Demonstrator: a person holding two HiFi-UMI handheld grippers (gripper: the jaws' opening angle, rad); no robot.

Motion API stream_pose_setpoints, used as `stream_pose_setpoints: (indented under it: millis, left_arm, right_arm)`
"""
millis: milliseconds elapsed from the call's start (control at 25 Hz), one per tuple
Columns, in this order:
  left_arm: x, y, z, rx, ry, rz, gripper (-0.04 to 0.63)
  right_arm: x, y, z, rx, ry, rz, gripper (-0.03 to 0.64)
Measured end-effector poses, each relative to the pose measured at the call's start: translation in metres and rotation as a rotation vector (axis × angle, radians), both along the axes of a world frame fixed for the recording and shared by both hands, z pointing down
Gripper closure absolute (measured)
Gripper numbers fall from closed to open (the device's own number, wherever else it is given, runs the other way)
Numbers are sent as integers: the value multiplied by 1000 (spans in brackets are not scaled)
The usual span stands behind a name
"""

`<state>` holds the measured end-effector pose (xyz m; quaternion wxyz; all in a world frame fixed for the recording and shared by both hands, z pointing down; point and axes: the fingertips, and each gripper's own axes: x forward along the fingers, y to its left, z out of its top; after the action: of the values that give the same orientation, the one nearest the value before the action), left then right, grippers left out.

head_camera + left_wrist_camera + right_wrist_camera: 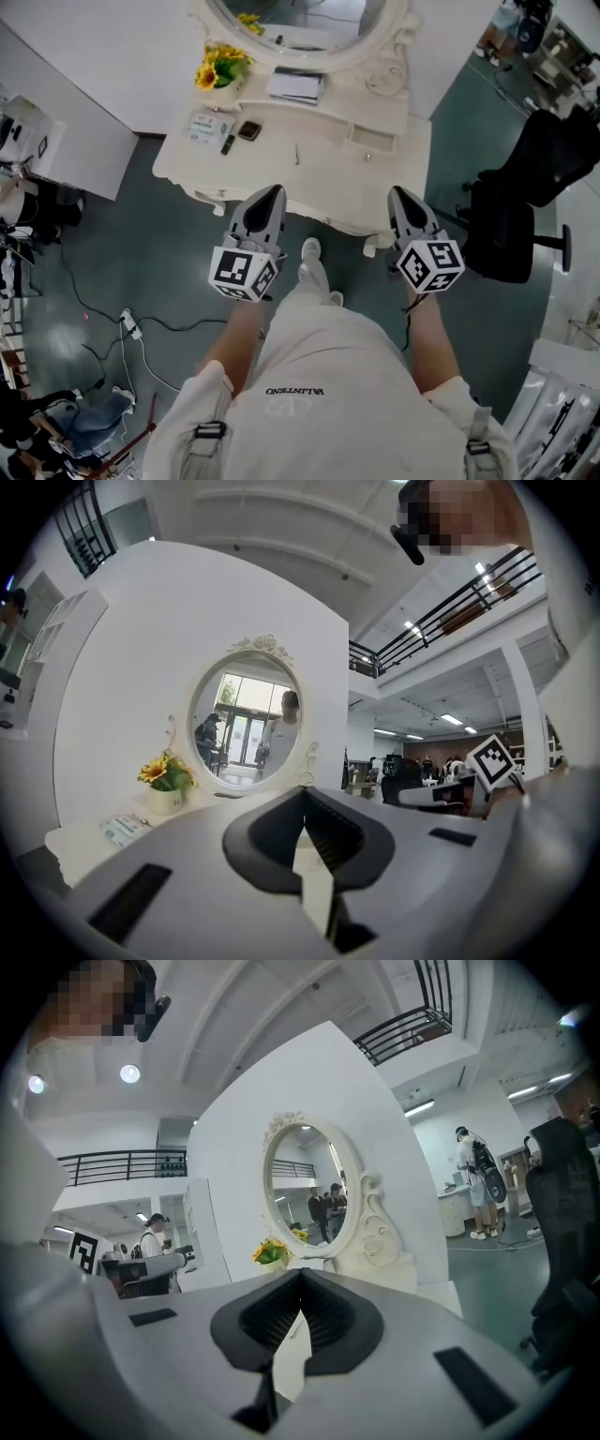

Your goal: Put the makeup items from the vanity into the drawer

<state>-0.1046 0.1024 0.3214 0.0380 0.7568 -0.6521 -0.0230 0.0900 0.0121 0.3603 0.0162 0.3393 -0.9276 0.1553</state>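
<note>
The cream vanity point(328, 183) stands just ahead of me under an oval mirror point(300, 23). On its left part lie a pale packet point(204, 127), a dark compact point(249, 130), a slim black stick point(228, 143) and a thin dark item point(297, 155). A small drawer-like tray point(371, 141) sits on the right part. My left gripper point(272, 191) hovers over the vanity's front edge, shut and empty; its jaws meet in the left gripper view point(305, 797). My right gripper point(397, 193) is at the front right edge, also shut with nothing held point(300, 1275).
A pot of sunflowers point(222, 67) and a white booklet point(296, 86) stand at the back of the vanity. A black office chair point(520, 202) is to the right. Cables and a power strip point(129, 324) lie on the floor at left, beside a white cabinet point(66, 141).
</note>
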Motion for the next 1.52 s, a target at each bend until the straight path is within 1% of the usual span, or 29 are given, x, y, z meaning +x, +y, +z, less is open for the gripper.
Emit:
stream_pose_setpoints:
  millis: [240, 440, 800, 960, 1120, 1360, 1520]
  left_arm:
    - [-23, -55, 20, -58, 23, 14, 592]
    - [-41, -102, 38, -109, 38, 56, 592]
    - [-67, -169, 71, -195, 60, 113, 592]
    - [-74, -186, 89, -233, 69, 138, 592]
    - [-79, -198, 104, -269, 75, 162, 592]
    - [-90, -208, 128, -336, 92, 132, 592]
    - [-89, -211, 147, -392, 88, 127, 587]
  right_arm:
    - [-33, -37, 14, -40, 25, -10, 606]
    - [-63, -72, 23, -55, 44, -19, 606]
    - [-121, -122, 44, -121, 46, -34, 606]
    - [-146, -131, 62, -155, 59, -51, 606]
    - [-163, -138, 76, -187, 67, -51, 606]
    - [-178, -147, 95, -225, 99, -62, 606]
    - [-186, -151, 108, -257, 108, -73, 606]
